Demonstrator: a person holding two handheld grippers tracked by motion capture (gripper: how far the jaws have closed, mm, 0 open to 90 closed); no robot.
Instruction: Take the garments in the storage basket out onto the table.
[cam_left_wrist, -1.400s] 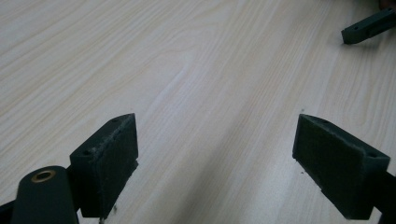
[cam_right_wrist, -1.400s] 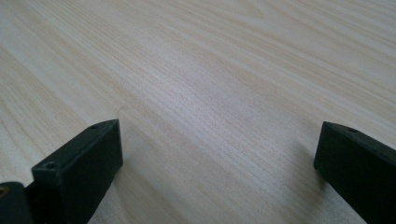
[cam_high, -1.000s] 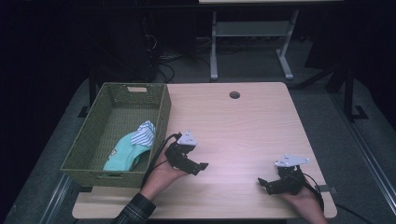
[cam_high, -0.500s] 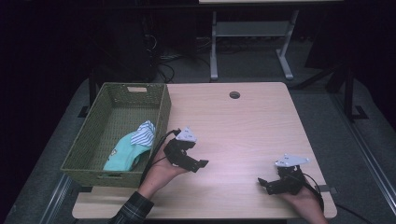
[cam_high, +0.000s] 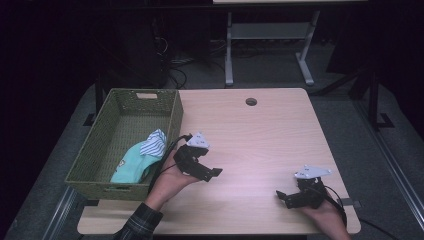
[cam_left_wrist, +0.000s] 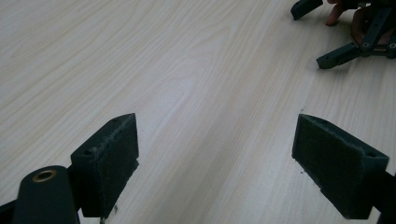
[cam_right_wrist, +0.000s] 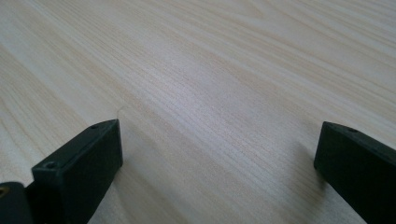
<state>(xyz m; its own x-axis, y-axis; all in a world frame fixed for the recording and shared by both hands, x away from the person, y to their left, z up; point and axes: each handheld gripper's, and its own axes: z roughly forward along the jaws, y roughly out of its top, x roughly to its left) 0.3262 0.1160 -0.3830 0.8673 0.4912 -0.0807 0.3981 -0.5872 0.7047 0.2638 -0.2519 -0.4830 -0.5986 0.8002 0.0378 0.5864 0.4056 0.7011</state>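
Observation:
A green woven basket stands at the table's left edge and holds a teal cloth with a striped white piece on top. My left gripper hovers low over the wood just right of the basket, open and empty; its jaws stand wide apart over bare wood, midpoint. My right gripper rests near the front right corner, open, nothing between its jaws, midpoint. The right gripper also appears far off in the left gripper view.
The light wooden table has a round cable hole near its far edge. Beyond it a white desk frame stands on a dark floor with cables.
My left gripper has shifted slightly to the right and forward over the table. The right gripper has stayed in place.

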